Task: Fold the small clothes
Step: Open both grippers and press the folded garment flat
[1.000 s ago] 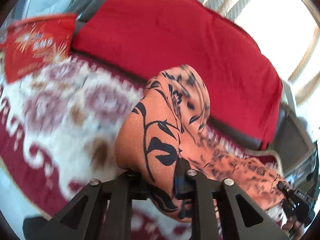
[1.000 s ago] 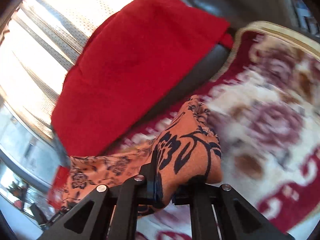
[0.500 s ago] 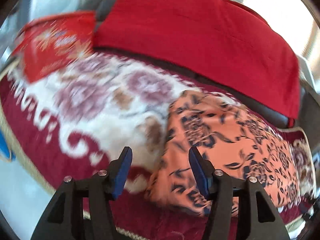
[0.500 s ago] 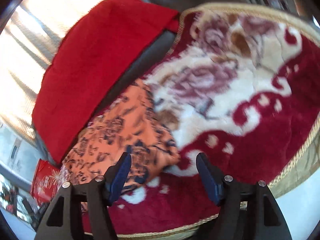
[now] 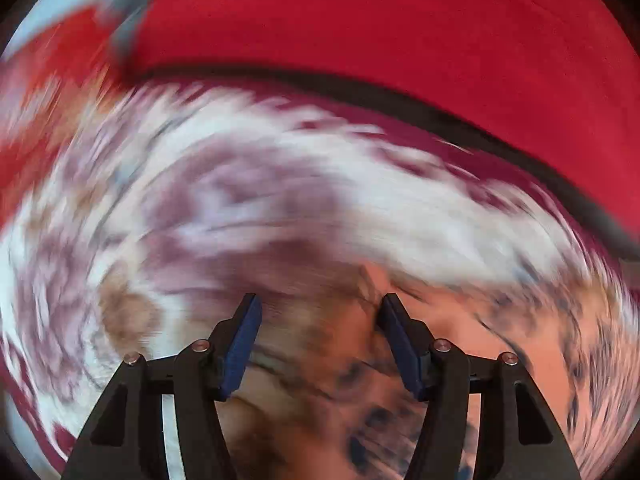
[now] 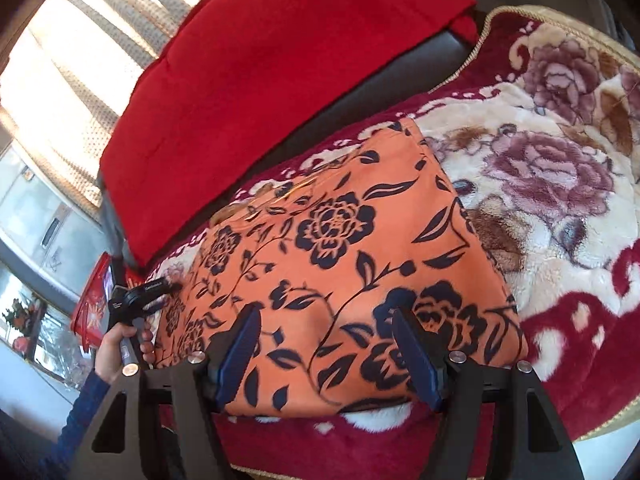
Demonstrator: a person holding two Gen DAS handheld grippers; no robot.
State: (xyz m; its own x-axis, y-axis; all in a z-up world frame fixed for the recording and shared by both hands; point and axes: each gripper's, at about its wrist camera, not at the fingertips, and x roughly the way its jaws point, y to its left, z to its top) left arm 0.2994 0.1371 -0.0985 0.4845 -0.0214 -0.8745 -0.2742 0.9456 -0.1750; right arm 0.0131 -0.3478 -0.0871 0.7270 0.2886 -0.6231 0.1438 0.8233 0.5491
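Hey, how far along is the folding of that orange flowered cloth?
Done: the orange cloth lies flat as a neat rectangle on the blanket. In hand: nothing; the right gripper is open above it, and the left gripper is opening, empty. Left: perhaps another fold; no other clothes show.

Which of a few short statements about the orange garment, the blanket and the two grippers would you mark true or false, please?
1. The orange floral garment lies on the flowered blanket. True.
2. The right gripper is clamped on the garment. False: its jaws stand apart above the cloth.
3. A red cloth drapes the dark seat back behind the blanket. True.
4. The garment is plain blue. False: it is orange with dark flowers.
5. The left gripper is lifting the garment. False: its jaws are opening, with nothing clamped.
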